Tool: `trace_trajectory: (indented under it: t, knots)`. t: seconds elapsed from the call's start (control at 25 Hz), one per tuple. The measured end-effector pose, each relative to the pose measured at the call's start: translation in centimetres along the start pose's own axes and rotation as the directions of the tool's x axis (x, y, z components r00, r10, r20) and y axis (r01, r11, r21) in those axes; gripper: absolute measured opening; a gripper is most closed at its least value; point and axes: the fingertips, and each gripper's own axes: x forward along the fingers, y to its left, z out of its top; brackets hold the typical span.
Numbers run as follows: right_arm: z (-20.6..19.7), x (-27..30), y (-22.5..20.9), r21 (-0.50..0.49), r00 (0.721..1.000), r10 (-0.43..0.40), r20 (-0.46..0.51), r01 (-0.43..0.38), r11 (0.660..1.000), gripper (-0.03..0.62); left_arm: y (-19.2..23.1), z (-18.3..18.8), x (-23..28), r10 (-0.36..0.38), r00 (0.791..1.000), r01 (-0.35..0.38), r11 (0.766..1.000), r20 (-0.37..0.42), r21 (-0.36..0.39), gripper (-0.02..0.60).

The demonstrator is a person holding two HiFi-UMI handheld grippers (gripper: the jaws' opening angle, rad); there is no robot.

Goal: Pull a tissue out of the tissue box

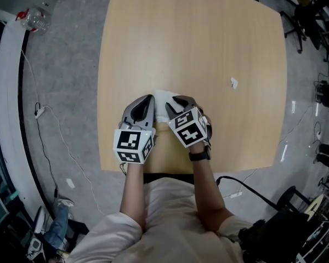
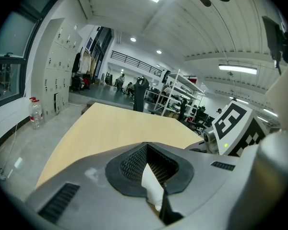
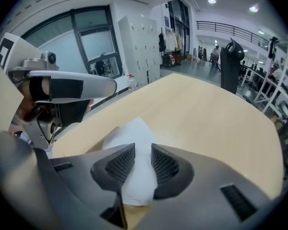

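Observation:
A white tissue (image 1: 163,107) lies on the wooden table (image 1: 208,48) near its front edge, between my two grippers. My left gripper (image 1: 148,98) is at the tissue's left side. In the left gripper view a corner of the tissue (image 2: 152,186) is pinched between its closed jaws (image 2: 153,176). My right gripper (image 1: 175,100) points steeply down at the tissue's right side. In the right gripper view its jaws (image 3: 141,164) stand apart, and the tissue (image 3: 134,133) runs loosely through the gap and spreads out on the table. I see no tissue box in any view.
A small white scrap (image 1: 234,83) lies on the table to the right. A plastic bottle (image 1: 35,19) stands on the grey floor at far left, and cables trail beside the table. Office chairs (image 1: 312,15) crowd the right side.

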Motion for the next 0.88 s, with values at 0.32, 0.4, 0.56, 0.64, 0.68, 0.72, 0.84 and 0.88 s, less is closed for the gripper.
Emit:
trace_trajectory:
  t: [0.32,0.4,0.56,0.64,0.68,0.72,0.84,0.88]
  knots:
    - [-0.6,-0.6,1.1,-0.033,1.0,-0.02,0.005,0.02,0.999,0.02,-0.9,0.4,-1.5,0.004,1.0,-0.004,1.0,0.024,-0.004,0.002]
    - [-0.3,-1.4,1.3,-0.029,1.0,-0.016,0.026,0.017,0.999,0.014,-1.4,0.9,-2.0,0.003,0.999,-0.003,1.0,0.036,0.003,0.002]
    - [1.5,-3.9,1.5,-0.038,0.995,-0.033,0.095,0.036,0.999,0.011,-1.9,2.3,-3.4,0.016,0.997,-0.017,1.0,0.076,0.02,0.002]
    - [2.6,-5.7,1.7,-0.041,0.989,-0.036,0.145,0.042,0.998,0.011,-2.5,3.3,-4.3,0.022,0.995,-0.025,0.999,0.102,0.029,0.002]
    - [3.1,-6.6,1.8,-0.041,0.985,-0.036,0.17,0.044,0.998,0.011,-3.0,3.9,-4.8,0.023,0.993,-0.027,0.999,0.117,0.034,0.002]
    - [3.6,-7.6,1.9,-0.038,0.98,-0.035,0.197,0.043,0.998,0.011,-3.4,4.5,-5.3,0.025,0.991,-0.03,0.999,0.133,0.039,0.002]
    - [6.1,-11.6,2.2,-0.018,0.953,-0.035,0.301,0.042,0.999,0.011,-4.7,6.9,-6.9,0.029,0.981,-0.041,0.998,0.189,0.057,0.002]
    - [7.0,-13.0,2.3,-0.017,0.94,-0.04,0.34,0.049,0.999,0.011,-5.2,7.7,-7.5,0.031,0.977,-0.046,0.997,0.21,0.065,0.002]
